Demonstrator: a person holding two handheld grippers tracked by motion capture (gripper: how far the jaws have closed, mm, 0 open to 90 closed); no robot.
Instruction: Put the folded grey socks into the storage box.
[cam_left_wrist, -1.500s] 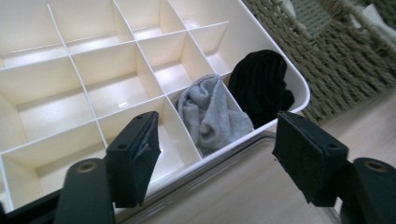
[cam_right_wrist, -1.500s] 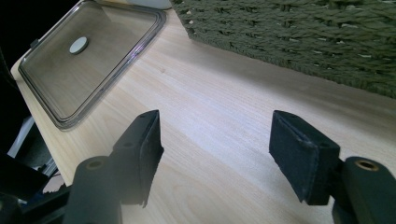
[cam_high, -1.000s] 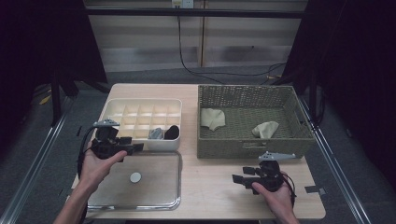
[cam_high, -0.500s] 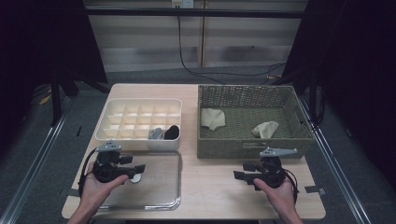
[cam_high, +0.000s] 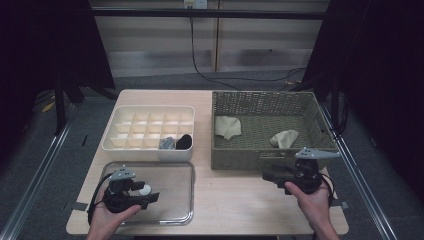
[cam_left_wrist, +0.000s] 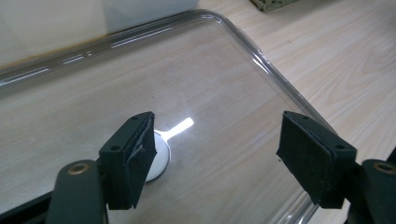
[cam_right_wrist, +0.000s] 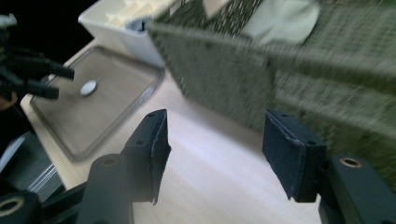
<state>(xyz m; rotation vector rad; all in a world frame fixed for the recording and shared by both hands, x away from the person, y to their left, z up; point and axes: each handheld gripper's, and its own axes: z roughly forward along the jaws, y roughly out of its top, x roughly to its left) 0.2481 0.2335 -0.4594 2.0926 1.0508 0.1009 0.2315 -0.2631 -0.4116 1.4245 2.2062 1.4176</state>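
Note:
A small white disc (cam_high: 144, 190) (cam_left_wrist: 160, 156) lies flat in the clear plastic tray (cam_high: 189, 172) (cam_left_wrist: 261, 56) at the front left. My left gripper (cam_high: 154, 197) (cam_left_wrist: 217, 122) hovers low over the tray and is open. Its jaws have just been opening; the disc rests on the tray at one pad's edge, partly hidden, with no pad pressing on it. My right gripper (cam_high: 267, 175) (cam_right_wrist: 215, 116) hangs in front of the woven basket (cam_high: 240, 157) (cam_right_wrist: 219, 70). It is open with nothing between its jaws, which have just been closing a little.
Two beige cloths (cam_high: 228, 126) (cam_high: 285, 138) lie in the basket. A white compartment box (cam_high: 150, 148) behind the tray holds a grey item (cam_high: 167, 143) and a black item (cam_high: 184, 141). Bare tabletop (cam_high: 227, 200) separates the two hands.
My left gripper came back from beside the compartment box and sank over the clear tray, beside the disc. My right gripper rose slightly in front of the basket.

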